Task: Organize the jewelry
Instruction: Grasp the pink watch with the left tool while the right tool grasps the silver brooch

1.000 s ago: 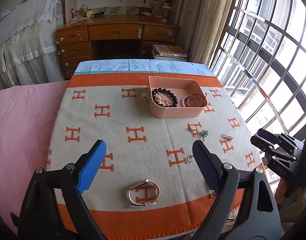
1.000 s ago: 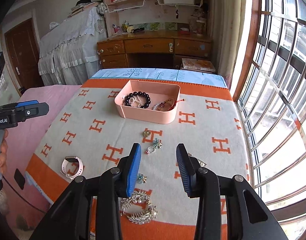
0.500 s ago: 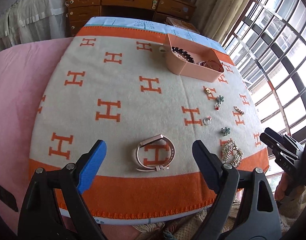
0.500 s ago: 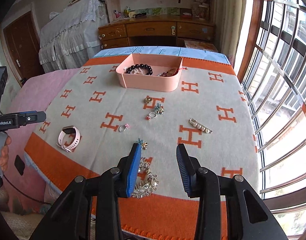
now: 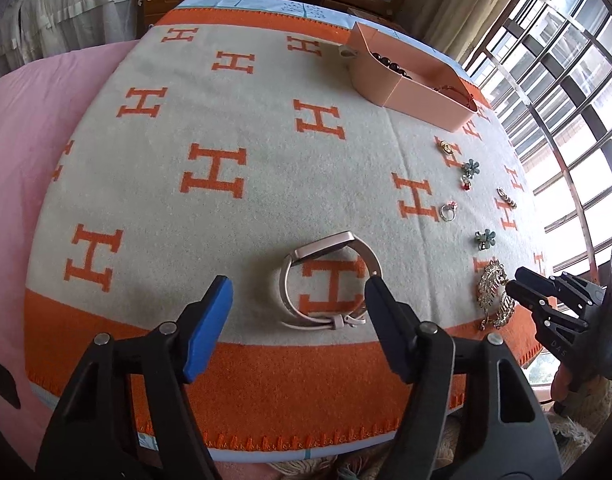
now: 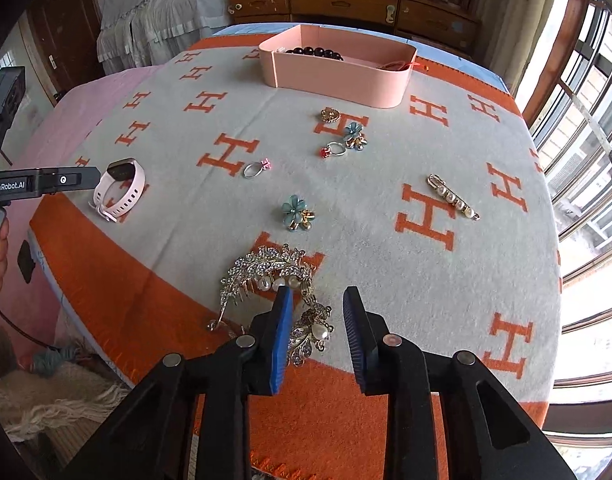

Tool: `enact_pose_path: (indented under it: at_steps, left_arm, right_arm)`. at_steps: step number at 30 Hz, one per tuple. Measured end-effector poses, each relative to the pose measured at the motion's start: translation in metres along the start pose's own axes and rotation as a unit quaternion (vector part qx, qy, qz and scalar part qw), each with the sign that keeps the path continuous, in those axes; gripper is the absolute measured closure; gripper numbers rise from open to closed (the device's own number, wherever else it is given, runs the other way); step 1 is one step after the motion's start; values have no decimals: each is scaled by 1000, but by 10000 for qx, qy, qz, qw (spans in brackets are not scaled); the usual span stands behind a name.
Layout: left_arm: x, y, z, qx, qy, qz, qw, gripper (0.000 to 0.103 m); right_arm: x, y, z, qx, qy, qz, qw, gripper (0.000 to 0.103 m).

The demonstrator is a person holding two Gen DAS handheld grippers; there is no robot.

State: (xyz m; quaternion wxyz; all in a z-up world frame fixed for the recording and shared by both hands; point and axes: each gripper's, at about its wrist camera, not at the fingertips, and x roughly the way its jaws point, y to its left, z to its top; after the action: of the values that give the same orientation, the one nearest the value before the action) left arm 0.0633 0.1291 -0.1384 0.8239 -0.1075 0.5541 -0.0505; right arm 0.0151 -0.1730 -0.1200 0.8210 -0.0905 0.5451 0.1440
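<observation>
A pink wristband watch [image 5: 330, 280] lies near the front edge of the H-patterned blanket [image 5: 225, 128]. My left gripper [image 5: 297, 312] is open and low, its right finger beside the band. It also shows in the right wrist view [image 6: 121, 190]. My right gripper [image 6: 316, 320] is open over a rhinestone hair comb [image 6: 265, 276], which also shows in the left wrist view [image 5: 494, 292]. A pink box [image 6: 338, 68] at the far side holds bead bracelets.
Loose pieces lie between: two blue flower earrings [image 6: 297, 212] [image 6: 354, 134], two rings [image 6: 255, 168] [image 6: 332, 149], a gold brooch [image 6: 330, 114], a pearl pin [image 6: 454, 197]. A pink bed lies left, a wooden desk behind, windows right.
Both grippers have dropped lower and closer to the blanket. The left one has closed in on the watch, the right one on the hair comb. Nothing has been picked up.
</observation>
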Motion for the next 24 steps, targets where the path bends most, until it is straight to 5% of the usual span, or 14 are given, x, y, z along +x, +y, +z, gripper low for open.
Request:
enact_pose_path:
  at_steps: [10, 13, 20, 22, 24]
  left_arm:
    - [16, -1, 3, -25, 84, 97, 9999, 41]
    - [23, -1, 5, -27, 192, 148, 9997, 58]
    - [30, -13, 5, 245, 196, 385, 9988, 64]
    - [32, -17, 6, 337, 179, 492, 9981, 78]
    - [32, -18, 6, 332, 192, 494, 9980, 79]
  right_arm:
    - [21, 10, 10, -405, 184, -23, 9990, 85]
    - [22, 14, 10, -467, 148, -52, 9988, 86]
    - [22, 10, 9, -384, 69, 43, 9992, 86]
    - [21, 10, 8, -379, 40, 48, 9993, 86]
    - [21, 9, 8, -361, 26, 71, 9993, 86]
